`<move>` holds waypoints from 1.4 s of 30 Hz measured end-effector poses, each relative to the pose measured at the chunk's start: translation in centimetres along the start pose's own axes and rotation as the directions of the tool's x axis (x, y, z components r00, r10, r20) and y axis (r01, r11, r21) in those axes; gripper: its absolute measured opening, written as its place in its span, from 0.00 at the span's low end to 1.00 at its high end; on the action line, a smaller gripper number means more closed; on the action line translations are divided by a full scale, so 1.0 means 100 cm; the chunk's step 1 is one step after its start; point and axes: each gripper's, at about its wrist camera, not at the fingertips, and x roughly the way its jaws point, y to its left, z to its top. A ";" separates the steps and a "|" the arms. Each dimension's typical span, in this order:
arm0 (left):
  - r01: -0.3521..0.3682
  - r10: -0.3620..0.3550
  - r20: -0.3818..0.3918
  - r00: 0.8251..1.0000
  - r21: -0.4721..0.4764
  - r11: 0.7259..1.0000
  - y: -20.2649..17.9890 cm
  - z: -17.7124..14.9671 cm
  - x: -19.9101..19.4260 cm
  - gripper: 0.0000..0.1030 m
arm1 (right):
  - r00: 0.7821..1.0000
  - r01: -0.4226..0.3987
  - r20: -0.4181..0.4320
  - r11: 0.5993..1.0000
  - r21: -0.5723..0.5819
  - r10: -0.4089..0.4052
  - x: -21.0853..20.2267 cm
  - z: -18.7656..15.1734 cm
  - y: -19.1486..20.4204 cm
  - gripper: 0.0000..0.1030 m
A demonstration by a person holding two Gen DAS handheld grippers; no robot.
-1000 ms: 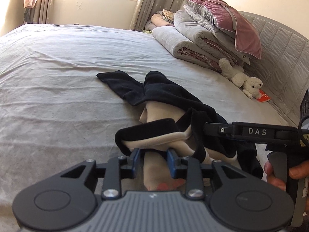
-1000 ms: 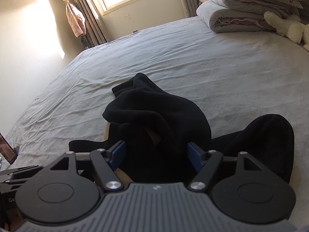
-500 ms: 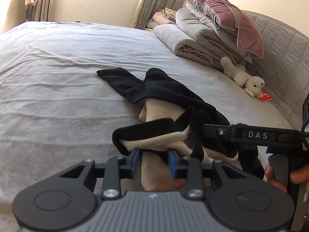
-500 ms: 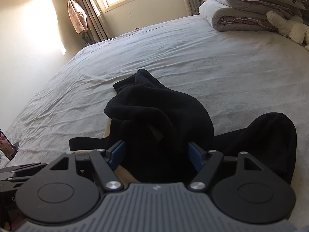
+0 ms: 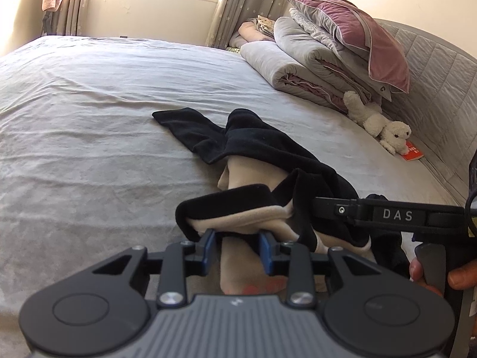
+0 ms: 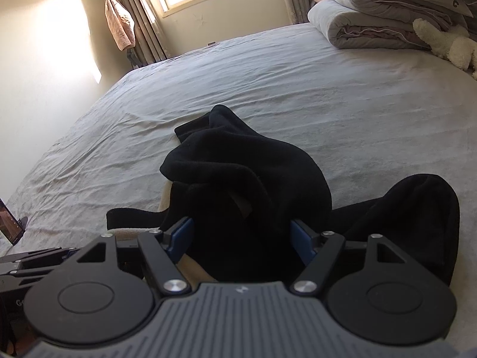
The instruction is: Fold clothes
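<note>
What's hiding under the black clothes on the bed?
A beige layer peeks out from under the black garment; it may be its lining. Below that is the grey bedsheet. Anything deeper in the pile is covered.

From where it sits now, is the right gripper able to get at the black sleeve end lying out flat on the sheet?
Probably not directly: the right gripper has the bunched black garment heaped between its fingers, and the sleeve end lies beyond that heap.
</note>
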 end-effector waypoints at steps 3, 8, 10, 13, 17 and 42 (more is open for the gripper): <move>0.001 -0.001 0.007 1.000 -0.007 1.000 0.000 0.000 0.001 0.27 | 1.000 0.001 0.001 1.000 -0.007 -0.001 0.000 0.000 0.000 0.72; 0.000 0.001 0.013 1.000 -0.019 1.000 -0.002 0.001 0.004 0.19 | 1.000 0.004 -0.010 1.000 -0.030 -0.004 0.003 -0.001 0.003 0.54; -0.008 0.008 0.020 1.000 -0.022 1.000 -0.003 0.002 0.005 0.17 | 1.000 0.009 -0.014 0.999 -0.039 -0.009 0.004 -0.001 0.003 0.31; -0.009 0.010 0.031 0.999 -0.030 1.000 -0.004 0.003 0.005 0.17 | 1.000 0.019 -0.001 0.999 -0.043 -0.020 0.002 0.000 0.003 0.21; -0.005 0.007 0.057 0.998 -0.031 0.999 -0.005 0.005 0.004 0.17 | 0.997 0.030 0.077 0.999 -0.020 -0.029 -0.012 0.006 0.000 0.15; -0.003 0.003 -0.003 1.000 -0.034 0.999 -0.008 0.003 0.040 0.45 | 0.946 0.156 0.253 0.968 0.195 -0.203 -0.073 0.029 -0.108 0.03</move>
